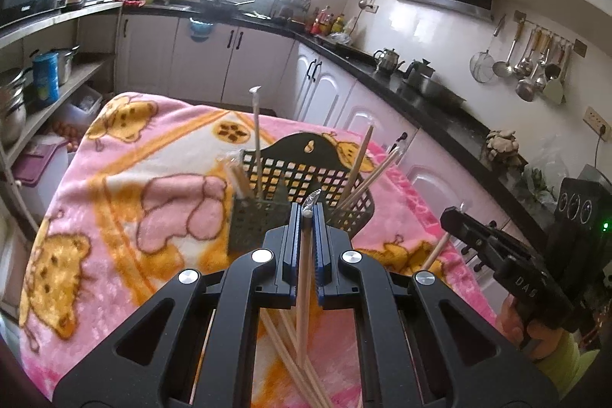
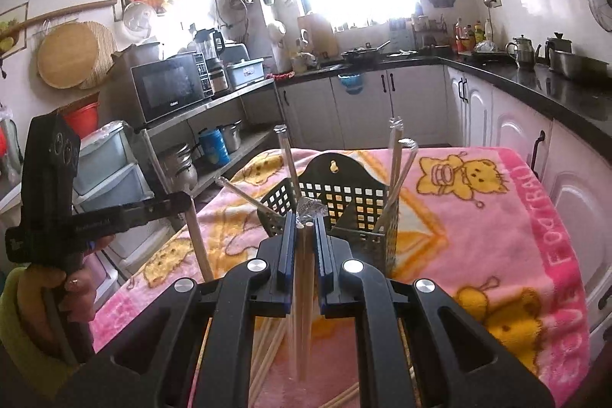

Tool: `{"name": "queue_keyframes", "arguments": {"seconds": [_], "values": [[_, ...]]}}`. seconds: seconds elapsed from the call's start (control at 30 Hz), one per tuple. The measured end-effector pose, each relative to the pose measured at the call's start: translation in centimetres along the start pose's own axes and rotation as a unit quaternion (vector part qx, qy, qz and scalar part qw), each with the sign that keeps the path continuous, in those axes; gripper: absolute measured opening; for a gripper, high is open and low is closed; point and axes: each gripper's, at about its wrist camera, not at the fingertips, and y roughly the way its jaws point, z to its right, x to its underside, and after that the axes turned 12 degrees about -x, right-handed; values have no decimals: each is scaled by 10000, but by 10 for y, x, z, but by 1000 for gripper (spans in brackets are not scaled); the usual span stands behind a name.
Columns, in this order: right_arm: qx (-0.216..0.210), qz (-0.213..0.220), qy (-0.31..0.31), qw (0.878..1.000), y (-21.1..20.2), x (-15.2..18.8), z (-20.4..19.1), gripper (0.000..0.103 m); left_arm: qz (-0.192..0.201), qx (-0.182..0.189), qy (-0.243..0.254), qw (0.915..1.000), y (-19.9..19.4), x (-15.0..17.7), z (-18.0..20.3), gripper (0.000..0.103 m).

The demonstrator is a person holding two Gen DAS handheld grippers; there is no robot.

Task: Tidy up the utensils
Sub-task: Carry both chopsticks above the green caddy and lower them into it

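**Chopsticks lifted, basket ahead**

At the bottom of each wrist view, loose chopsticks [image 1: 285, 339] lie on the pink blanket [image 1: 114, 217] that covers the table. Just above them in the left view, the left gripper [image 1: 305, 217] is clamped on 1 wrapped chopstick [image 1: 304, 274]. In the right view, the right gripper [image 2: 305, 224] is pinched on what look like 2 sticks [image 2: 305, 293].

The step in hand appears to be carrying picked-up chopsticks to the holder. The next move likely calls for tipping each stick upright over a compartment before letting go.

Beyond the grippers, at frame centre, stands the black mesh basket [image 1: 306, 174]. Its left compartment holds a few upright sticks, its right several leaning ones; the exact count is unclear.
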Motion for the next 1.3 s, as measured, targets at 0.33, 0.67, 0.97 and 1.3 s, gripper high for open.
{"name": "queue_keyframes", "arguments": {"seconds": [0.33,0.67,0.97,1.3], "values": [[35,196,48,9998,-13,-11,9,9,173,48,171,9997,-1,-20,21,1],[108,405,80,9991,-26,-30,20,9,297,86,288,9991,9,-42,43,1],[163,650,-57,9977,-28,-61,24,9,602,-22,346,9976,12,-76,55,1],[197,844,-118,9962,-20,-91,32,9,913,-148,239,9954,17,-106,57,1]]}}
